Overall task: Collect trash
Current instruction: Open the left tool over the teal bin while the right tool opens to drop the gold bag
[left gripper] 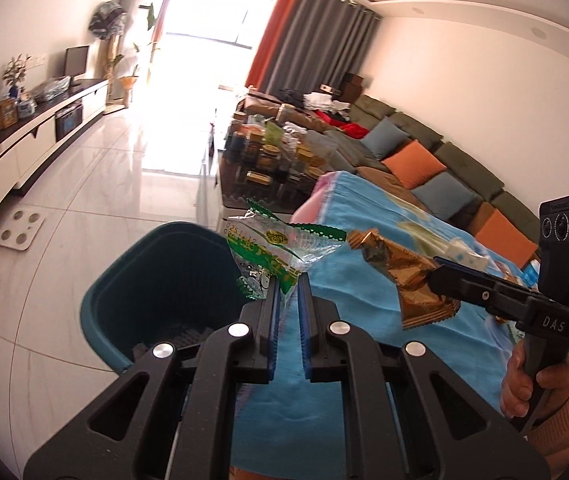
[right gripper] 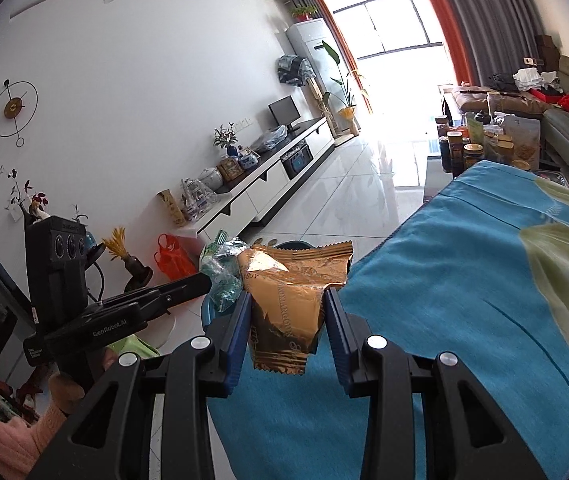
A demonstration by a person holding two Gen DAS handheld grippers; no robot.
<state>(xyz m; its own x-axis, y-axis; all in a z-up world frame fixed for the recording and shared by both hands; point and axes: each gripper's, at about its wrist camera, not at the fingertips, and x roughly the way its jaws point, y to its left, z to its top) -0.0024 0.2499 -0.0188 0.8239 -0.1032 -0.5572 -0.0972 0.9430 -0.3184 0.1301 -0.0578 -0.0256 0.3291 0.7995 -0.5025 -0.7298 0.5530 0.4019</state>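
The left hand-held gripper (left gripper: 287, 280) is clenched on a clear-and-green plastic wrapper (left gripper: 274, 246), its blue pads nearly together with the film pinched between them. The wrapper hangs above the near right rim of a dark teal waste bin (left gripper: 156, 292) that stands on the white tiled floor (left gripper: 96, 184), just left of the worktop under a blue flowered cloth (right gripper: 464, 264).

The right hand-held gripper (right gripper: 288, 300) grasps a crumpled gold snack wrapper (right gripper: 288, 292) — the jaws stand part-way apart, pressing the wrapper's sides. In the left wrist view this gold wrapper is held in the air over the cloth, to the right of the green one and near it. A hand (left gripper: 524, 384) in a pink sleeve grips the right gripper's handle.

Farther off, jars crowd a coffee table (left gripper: 268, 156) beside a long sofa (left gripper: 424, 152).
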